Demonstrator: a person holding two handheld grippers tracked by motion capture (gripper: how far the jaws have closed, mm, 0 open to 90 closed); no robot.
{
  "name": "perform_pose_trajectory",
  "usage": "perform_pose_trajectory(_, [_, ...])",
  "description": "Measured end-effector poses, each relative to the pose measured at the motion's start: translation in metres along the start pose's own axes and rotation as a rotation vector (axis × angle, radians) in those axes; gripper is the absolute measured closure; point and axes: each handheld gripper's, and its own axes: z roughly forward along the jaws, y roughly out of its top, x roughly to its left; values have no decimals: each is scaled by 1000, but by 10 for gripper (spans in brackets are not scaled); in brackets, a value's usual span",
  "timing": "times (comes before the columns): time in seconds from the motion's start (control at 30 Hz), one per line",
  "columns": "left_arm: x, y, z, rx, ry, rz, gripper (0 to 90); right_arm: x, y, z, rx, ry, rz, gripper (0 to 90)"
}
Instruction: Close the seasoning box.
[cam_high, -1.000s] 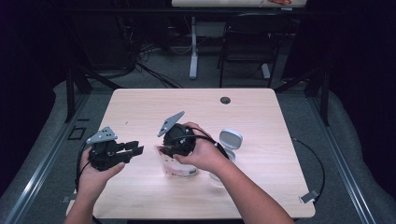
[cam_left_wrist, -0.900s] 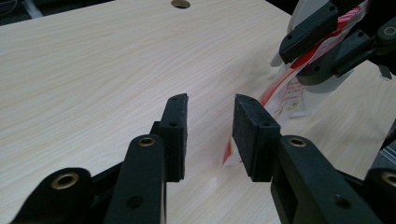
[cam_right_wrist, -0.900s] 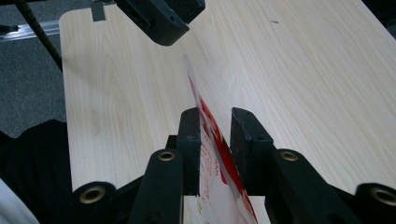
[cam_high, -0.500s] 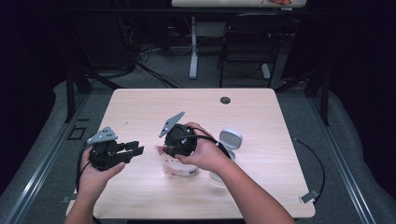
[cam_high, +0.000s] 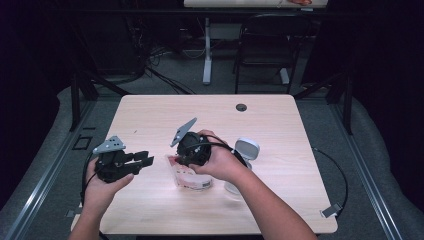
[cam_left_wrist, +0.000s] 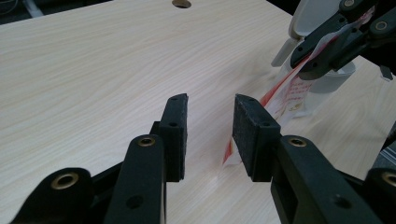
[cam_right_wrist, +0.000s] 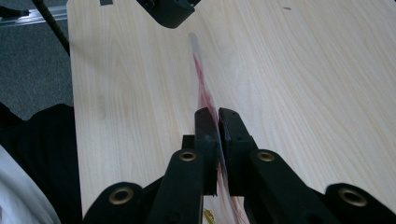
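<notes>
— Clear plastic with red print: that was the packet (cam_high: 189, 176) you had, low and centre in the high view, on the pale wood table (cam_high: 280, 125). Where did your right gripper (cam_high: 186, 161) stand?

— Right on it. In the right gripper view your two black jaws had just been closing and stood nearly together, pinching the thin film of the packet (cam_right_wrist: 205, 100) edge-on between the pads.

— And your left gripper (cam_high: 145, 161)?

— Lower left of the high view, held just off the packet's left end. Its jaws stood partway apart with nothing between the pads; in the left gripper view the packet's corner (cam_left_wrist: 229, 154) sat just behind the right-hand pad, whether touching I could not tell.

— Anything else on the table?

— A white, rounded device (cam_high: 245, 150) just right of your right hand (cam_high: 220, 162), and a dark round hole (cam_high: 241, 107) near the far edge.
</notes>
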Motion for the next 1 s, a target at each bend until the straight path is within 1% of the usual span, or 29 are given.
perform_pose_trajectory(0.17, [0,0,0,3,0,3,660,-1,1,0,4,1,-23,892])
perform_pose_trajectory(0.2, [0,0,0,3,0,4,660,-1,1,-1,12,-1,-32,894])
perform_pose_trajectory(0.4, [0,0,1,3,-1,2,660,0,0,-1,7,-6,-48,899])
perform_pose_trajectory(0.6, [0,0,1,4,-4,4,654,-3,-2,-4,0,-9,-51,900])
perform_pose_trajectory(0.83, [-3,-1,5,7,-15,8,628,-6,-8,-12,-23,-6,-37,900])
perform_pose_trajectory(1.0, [-4,-1,6,8,-16,11,615,-5,-12,-19,-61,-9,-25,900])
